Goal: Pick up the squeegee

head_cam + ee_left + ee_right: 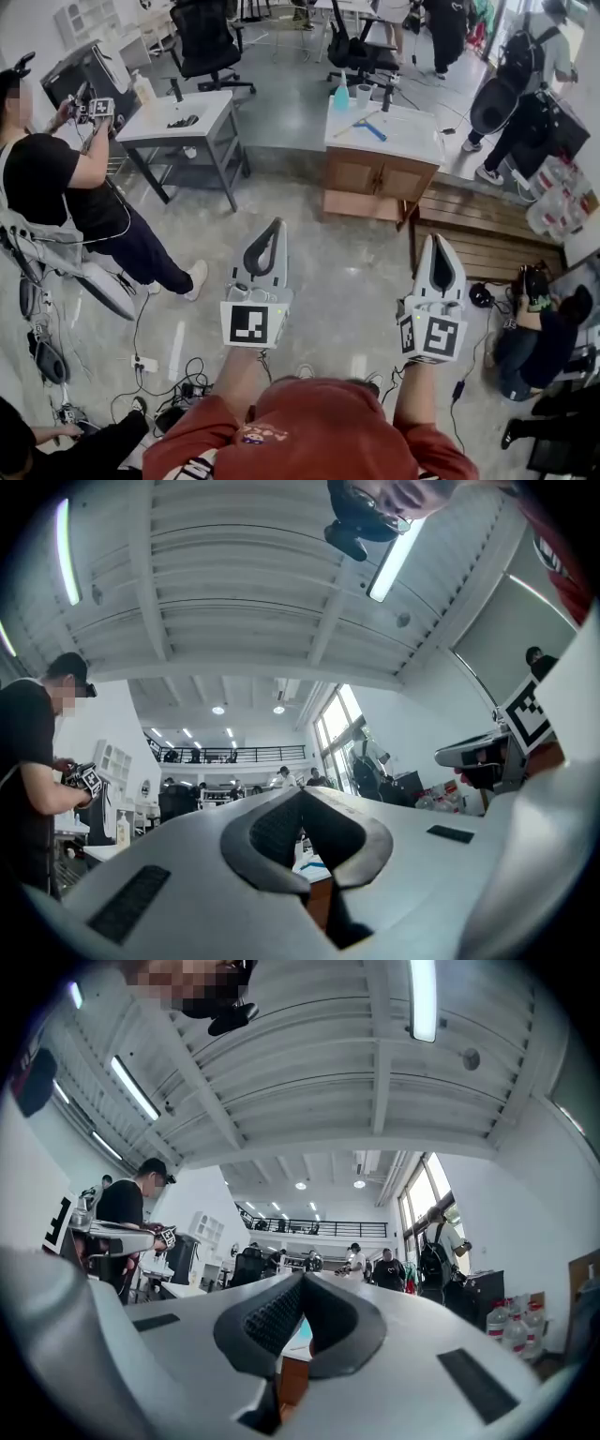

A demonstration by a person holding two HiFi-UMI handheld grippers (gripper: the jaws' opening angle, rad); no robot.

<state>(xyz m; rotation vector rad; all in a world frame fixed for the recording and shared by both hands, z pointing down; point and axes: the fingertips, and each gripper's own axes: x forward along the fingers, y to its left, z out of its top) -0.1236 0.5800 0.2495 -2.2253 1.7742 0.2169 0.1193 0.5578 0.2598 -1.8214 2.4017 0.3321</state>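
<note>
Glossy concrete floor point(347, 281); wood cabinet point(375, 173), blue-handled squeegee point(368, 127) seemingly atop; left claw point(277, 225), right claw point(438, 240) closed, empty.

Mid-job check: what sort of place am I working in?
Likely a robot-training lab in an open hall: a freestanding wooden counter bearing the squeegee, another person holding a similar gripper, and cables across the concrete floor.

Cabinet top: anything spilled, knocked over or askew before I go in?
Nothing stands out. The squeegee lies flat on the cabinet top, the bottle near it stands upright, and no spill shows.
</note>
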